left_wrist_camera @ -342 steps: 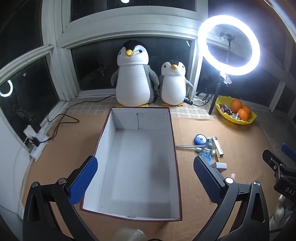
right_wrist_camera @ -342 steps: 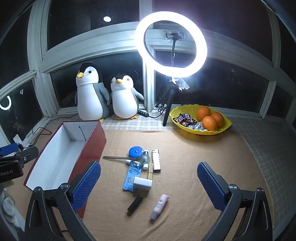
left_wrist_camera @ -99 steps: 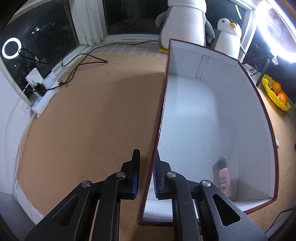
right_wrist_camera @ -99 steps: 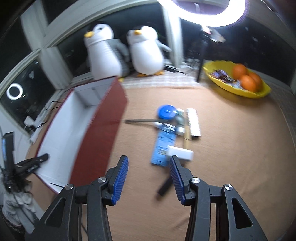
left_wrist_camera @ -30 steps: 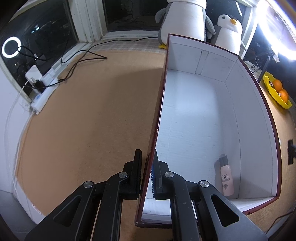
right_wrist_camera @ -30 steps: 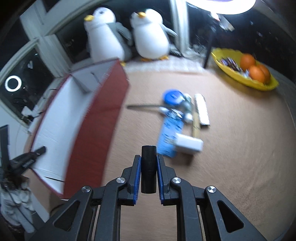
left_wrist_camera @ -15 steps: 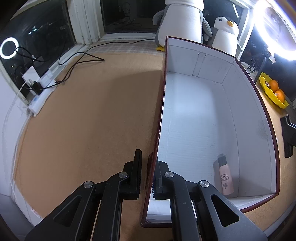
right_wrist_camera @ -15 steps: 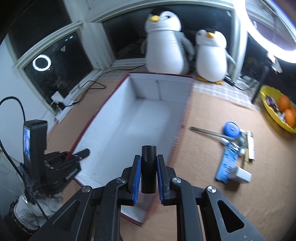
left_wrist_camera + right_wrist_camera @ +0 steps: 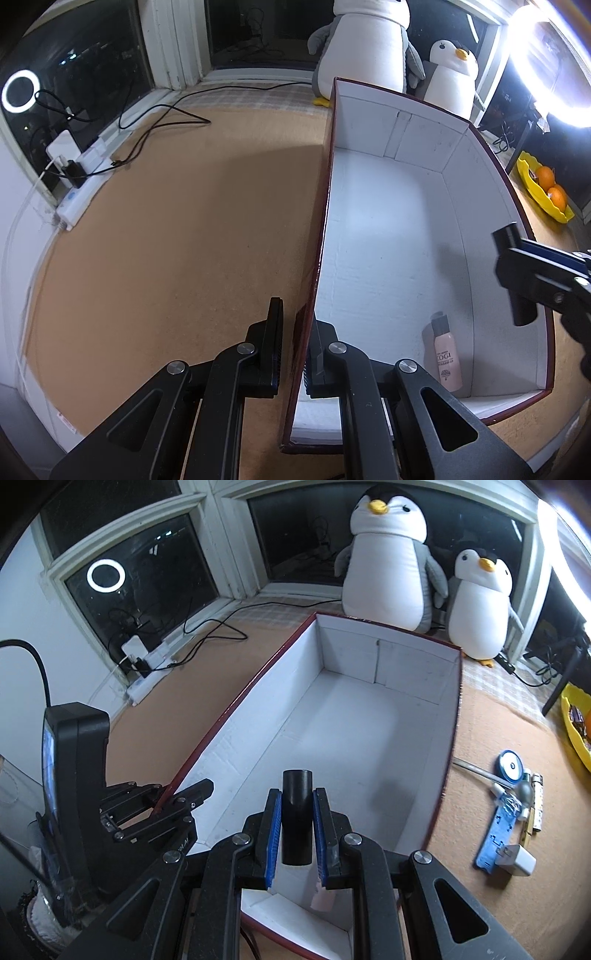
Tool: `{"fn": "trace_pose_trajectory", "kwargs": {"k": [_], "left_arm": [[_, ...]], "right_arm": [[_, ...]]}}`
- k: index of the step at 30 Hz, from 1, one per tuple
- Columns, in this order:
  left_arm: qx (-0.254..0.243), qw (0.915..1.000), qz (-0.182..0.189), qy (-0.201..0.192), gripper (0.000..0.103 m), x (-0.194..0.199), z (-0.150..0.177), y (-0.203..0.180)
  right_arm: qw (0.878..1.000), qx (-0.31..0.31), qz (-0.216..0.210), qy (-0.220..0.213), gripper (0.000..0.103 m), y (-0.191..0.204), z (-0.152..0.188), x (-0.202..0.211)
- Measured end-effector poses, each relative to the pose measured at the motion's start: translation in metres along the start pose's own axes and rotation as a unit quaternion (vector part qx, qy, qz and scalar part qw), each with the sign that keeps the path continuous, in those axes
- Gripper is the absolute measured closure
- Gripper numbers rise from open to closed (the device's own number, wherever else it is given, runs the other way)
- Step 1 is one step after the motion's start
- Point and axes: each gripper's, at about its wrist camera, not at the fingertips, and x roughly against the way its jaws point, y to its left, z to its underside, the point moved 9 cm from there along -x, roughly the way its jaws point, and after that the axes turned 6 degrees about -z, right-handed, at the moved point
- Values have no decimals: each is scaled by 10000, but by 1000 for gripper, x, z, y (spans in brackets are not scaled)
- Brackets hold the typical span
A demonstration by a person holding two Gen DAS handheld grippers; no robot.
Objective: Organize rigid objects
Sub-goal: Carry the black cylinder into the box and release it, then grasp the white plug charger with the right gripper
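A red box with a white inside [image 9: 388, 229] [image 9: 354, 716] stands on the brown table. My left gripper [image 9: 295, 343] [image 9: 162, 801] is shut on the box's left wall near its front corner. My right gripper [image 9: 296, 823] [image 9: 517, 258] is shut on a black tube [image 9: 296, 812] [image 9: 515, 280] and holds it over the front of the box. A pink bottle [image 9: 447, 358] lies inside the box at its front right corner; the right wrist view shows only a bit of it [image 9: 323, 899] under the fingers.
Loose items lie right of the box: a blue round case [image 9: 510, 765], a blue card [image 9: 498, 823], a white charger [image 9: 517, 862], a spoon handle [image 9: 472, 768]. Two plush penguins [image 9: 388, 561] stand behind the box. A yellow fruit bowl [image 9: 543, 192], a ring light and a power strip [image 9: 81, 195] line the edges.
My right gripper has carried the black tube further left, over the box's front end. It now shows well inside the left wrist view. The left gripper has kept its hold.
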Motion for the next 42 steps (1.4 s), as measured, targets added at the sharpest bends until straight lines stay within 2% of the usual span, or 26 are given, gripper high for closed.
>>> {"fn": "trace_pose_trajectory", "kwargs": {"k": [11, 15, 20, 25, 29, 31, 37, 42], "left_arm": [[-24, 10000, -21, 3, 95, 1, 0, 1], [-110, 9999, -76, -16, 95, 1, -1, -2], [-279, 9995, -148, 19, 95, 0, -3, -5], [-393, 9990, -211, 42, 95, 0, -2, -7], [-490, 9985, -254, 74, 95, -2, -3, -9], [-526, 9982, -283, 94, 95, -3, -3, -10], [-650, 9970, -389, 146, 95, -5, -3, -13], [-686, 9964, -438, 232, 95, -6, -2, -14]], "right_arm": [[10000, -41, -49, 25, 87, -3, -1, -5], [9999, -115, -41, -34, 78, -9, -2, 0], [9992, -349, -11, -199, 75, -26, 1, 16], [9962, -790, 145, -347, 72, -63, 12, 35], [9913, -1176, 357, -465, 63, -103, 29, 53], [9877, -1403, 472, -502, 62, -128, 42, 63], [9789, -1821, 875, -297, 58, -195, 88, 77], [9795, -1722, 1043, -109, 56, -226, 108, 76]]}}
